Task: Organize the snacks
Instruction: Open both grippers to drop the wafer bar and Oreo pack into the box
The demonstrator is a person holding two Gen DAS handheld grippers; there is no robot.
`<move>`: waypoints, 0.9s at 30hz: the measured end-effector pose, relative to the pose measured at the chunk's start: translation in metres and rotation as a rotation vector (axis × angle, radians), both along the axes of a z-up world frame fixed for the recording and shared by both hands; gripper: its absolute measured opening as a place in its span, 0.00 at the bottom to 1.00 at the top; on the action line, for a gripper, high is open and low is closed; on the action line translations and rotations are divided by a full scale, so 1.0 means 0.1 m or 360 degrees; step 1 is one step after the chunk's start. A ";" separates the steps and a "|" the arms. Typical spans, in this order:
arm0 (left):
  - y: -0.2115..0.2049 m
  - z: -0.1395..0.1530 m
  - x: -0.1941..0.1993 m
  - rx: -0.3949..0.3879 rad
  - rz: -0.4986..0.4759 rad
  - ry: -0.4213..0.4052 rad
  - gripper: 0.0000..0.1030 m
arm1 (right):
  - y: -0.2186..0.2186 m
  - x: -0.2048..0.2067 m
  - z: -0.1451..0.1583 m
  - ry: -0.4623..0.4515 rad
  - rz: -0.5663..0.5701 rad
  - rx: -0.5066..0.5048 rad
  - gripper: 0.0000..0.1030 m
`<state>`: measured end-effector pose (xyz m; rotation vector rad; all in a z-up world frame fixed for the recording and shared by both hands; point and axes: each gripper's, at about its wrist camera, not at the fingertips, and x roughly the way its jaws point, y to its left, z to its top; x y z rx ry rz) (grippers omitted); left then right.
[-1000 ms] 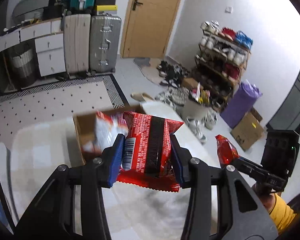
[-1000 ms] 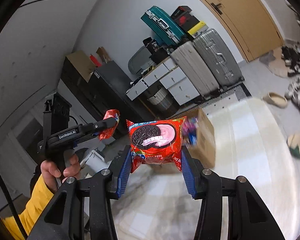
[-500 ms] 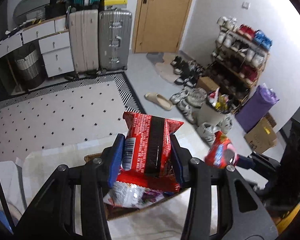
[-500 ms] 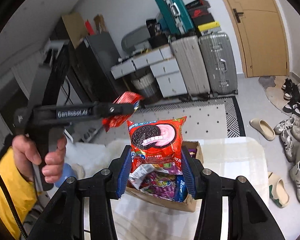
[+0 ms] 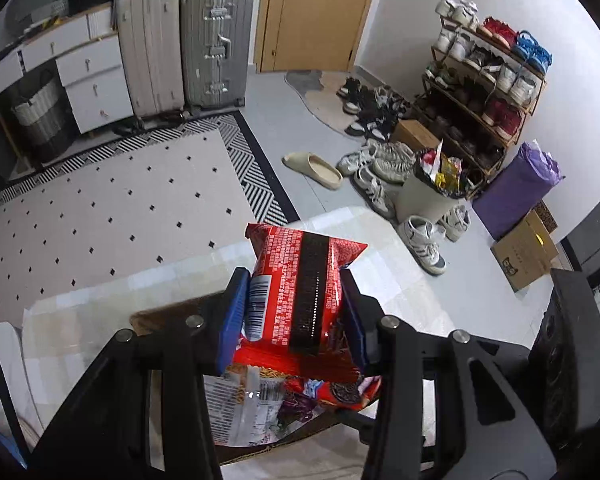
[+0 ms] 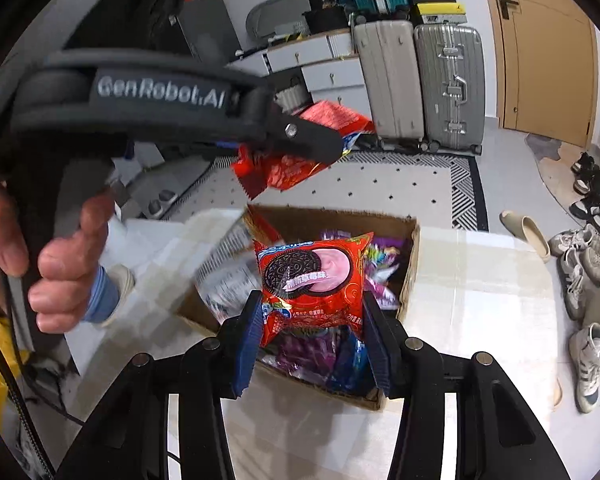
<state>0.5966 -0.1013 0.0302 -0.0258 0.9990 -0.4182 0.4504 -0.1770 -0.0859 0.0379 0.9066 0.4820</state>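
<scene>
My left gripper [image 5: 293, 312] is shut on a red snack packet with a black stripe and a barcode [image 5: 300, 296], held above an open cardboard box [image 5: 159, 316] with several snack packs inside. My right gripper [image 6: 310, 324] is shut on a red Oreo packet [image 6: 312, 280], hanging over the same box [image 6: 410, 264]. In the right wrist view the left gripper [image 6: 324, 148] crosses the upper left with its red packet [image 6: 291, 168], a hand [image 6: 55, 264] on its handle. The Oreo packet [image 5: 344, 392] also shows low in the left wrist view.
The box stands on a pale checked tabletop [image 6: 480, 280]. Beyond lie a patterned rug [image 5: 111, 200], suitcases [image 5: 215, 44], white drawers [image 5: 91, 76], a wooden door [image 5: 316, 12], a shoe rack [image 5: 488, 80], a bin [image 5: 428, 192] and loose shoes [image 6: 584, 256] on the floor.
Both grippers have swung over the box and tilted downward, each keeping its packet. The box has gone from ahead of the fingers to under them.
</scene>
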 end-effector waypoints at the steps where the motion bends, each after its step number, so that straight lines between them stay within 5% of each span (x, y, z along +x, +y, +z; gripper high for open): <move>1: -0.04 -0.05 -0.01 0.0008 -0.0003 0.0006 0.40 | -0.01 0.00 -0.04 0.0000 -0.0015 -0.0026 0.46; 15: -0.28 -0.53 0.15 0.0069 -0.0042 0.0118 0.40 | -0.15 -0.25 0.12 -0.0194 -0.0017 -0.0051 0.58; 27: -0.44 -0.67 0.16 0.0210 -0.0048 0.0134 0.41 | -0.54 -0.32 0.25 -0.0175 -0.0181 0.0047 0.60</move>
